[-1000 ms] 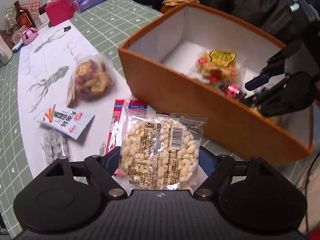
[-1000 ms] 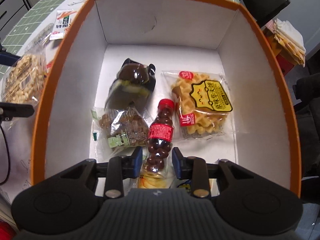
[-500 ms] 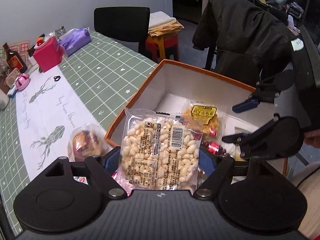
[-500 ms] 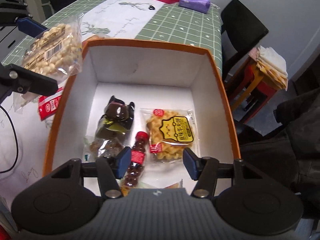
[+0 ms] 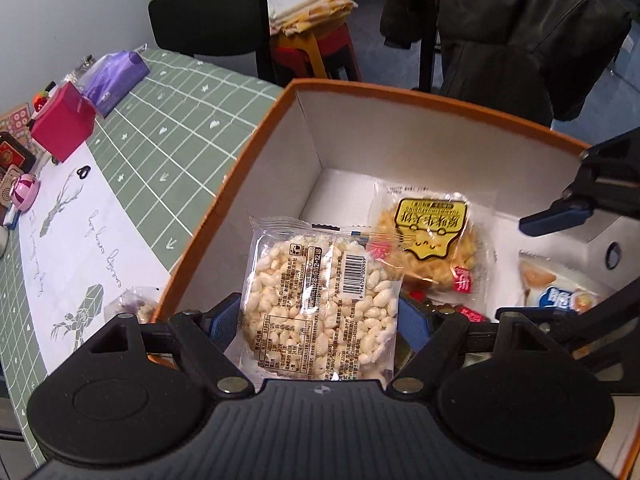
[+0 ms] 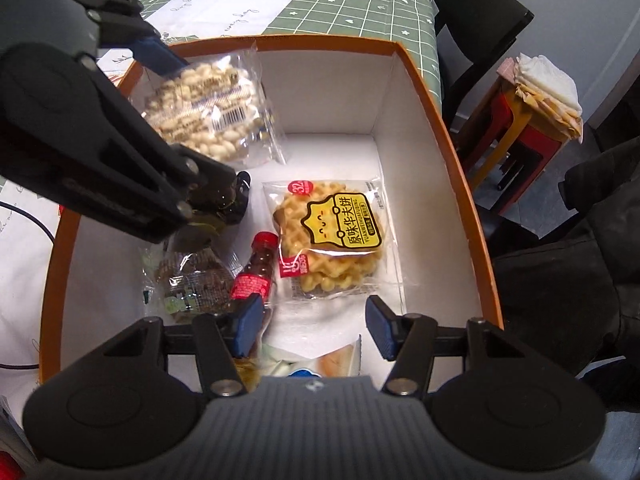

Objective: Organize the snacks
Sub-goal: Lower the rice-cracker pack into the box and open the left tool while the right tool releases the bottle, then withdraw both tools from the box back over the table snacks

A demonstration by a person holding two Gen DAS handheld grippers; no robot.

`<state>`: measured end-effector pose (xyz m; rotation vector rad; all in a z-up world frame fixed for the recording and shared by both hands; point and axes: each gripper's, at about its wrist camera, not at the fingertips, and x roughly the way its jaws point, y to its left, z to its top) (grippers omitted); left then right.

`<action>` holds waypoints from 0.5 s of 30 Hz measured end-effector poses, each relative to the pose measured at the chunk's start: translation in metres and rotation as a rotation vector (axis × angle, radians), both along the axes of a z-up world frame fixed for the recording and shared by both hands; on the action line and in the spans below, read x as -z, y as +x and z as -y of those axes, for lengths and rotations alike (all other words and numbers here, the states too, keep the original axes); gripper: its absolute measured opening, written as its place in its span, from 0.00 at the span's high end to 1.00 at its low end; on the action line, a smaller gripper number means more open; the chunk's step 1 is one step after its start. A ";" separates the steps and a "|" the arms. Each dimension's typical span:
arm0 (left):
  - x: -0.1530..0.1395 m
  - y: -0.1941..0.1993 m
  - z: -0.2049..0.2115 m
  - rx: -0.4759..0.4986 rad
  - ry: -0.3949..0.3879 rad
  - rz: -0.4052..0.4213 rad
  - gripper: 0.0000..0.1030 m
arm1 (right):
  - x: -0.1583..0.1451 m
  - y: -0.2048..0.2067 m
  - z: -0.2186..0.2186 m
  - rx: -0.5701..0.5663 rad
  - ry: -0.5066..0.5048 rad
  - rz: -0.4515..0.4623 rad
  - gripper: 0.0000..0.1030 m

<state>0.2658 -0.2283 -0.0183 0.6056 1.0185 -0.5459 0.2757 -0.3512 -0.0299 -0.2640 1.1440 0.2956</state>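
My left gripper (image 5: 320, 316) is shut on a clear bag of puffed rice snack (image 5: 320, 300) and holds it above the inside of the orange box (image 5: 400, 98), near its left wall. The bag (image 6: 204, 108) and left gripper (image 6: 176, 120) also show in the right wrist view. My right gripper (image 6: 314, 326) is open and empty above the box's near end (image 6: 60, 240). In the box lie a waffle pack (image 6: 332, 240), a small red-capped bottle (image 6: 256, 276), a dark snack bag (image 6: 192, 284) and a dark packet partly hidden under the left gripper.
A green grid tablecloth (image 5: 180, 136) with a white runner holds a red box (image 5: 64, 120), a purple tissue pack (image 5: 116, 76) and a snack bag (image 5: 132, 304) beside the box. Black chairs (image 5: 212, 24), a red stool with folded cloth (image 6: 536, 108) and a dark jacket stand beyond the table.
My left gripper has carried the puffed rice bag from above the table over the box's wall to above its inside. My right gripper has opened, let go of the small bottle and pulled back.
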 end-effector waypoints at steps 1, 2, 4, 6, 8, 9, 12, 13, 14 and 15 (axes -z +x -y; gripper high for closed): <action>0.004 0.001 0.001 -0.001 0.010 -0.004 0.10 | 0.001 0.000 0.000 0.001 0.000 0.000 0.44; 0.007 0.002 0.002 -0.003 0.020 -0.008 0.09 | 0.002 -0.001 0.000 0.001 0.000 -0.001 0.43; 0.013 0.002 0.002 -0.004 0.032 -0.024 0.07 | 0.002 -0.001 0.000 0.001 0.004 -0.001 0.39; 0.016 0.002 0.003 -0.005 0.036 -0.038 0.06 | 0.003 -0.002 -0.001 -0.002 0.005 -0.005 0.39; 0.017 0.000 0.002 -0.004 0.035 -0.042 0.05 | 0.004 -0.003 -0.002 -0.006 0.004 -0.003 0.37; 0.016 -0.001 0.002 0.000 0.030 -0.039 0.04 | 0.003 -0.004 -0.003 -0.007 0.004 -0.001 0.36; 0.010 -0.004 -0.001 -0.003 -0.013 -0.030 0.00 | 0.001 -0.008 -0.006 -0.007 0.003 0.010 0.30; 0.006 -0.006 -0.002 -0.008 -0.034 -0.027 0.00 | 0.000 -0.009 -0.007 -0.010 0.004 0.013 0.30; 0.002 -0.007 -0.004 -0.011 -0.054 -0.024 0.00 | -0.001 -0.011 -0.008 -0.010 0.004 0.015 0.30; -0.002 -0.009 -0.006 -0.015 -0.067 -0.019 0.00 | -0.003 -0.013 -0.009 -0.009 0.003 0.019 0.30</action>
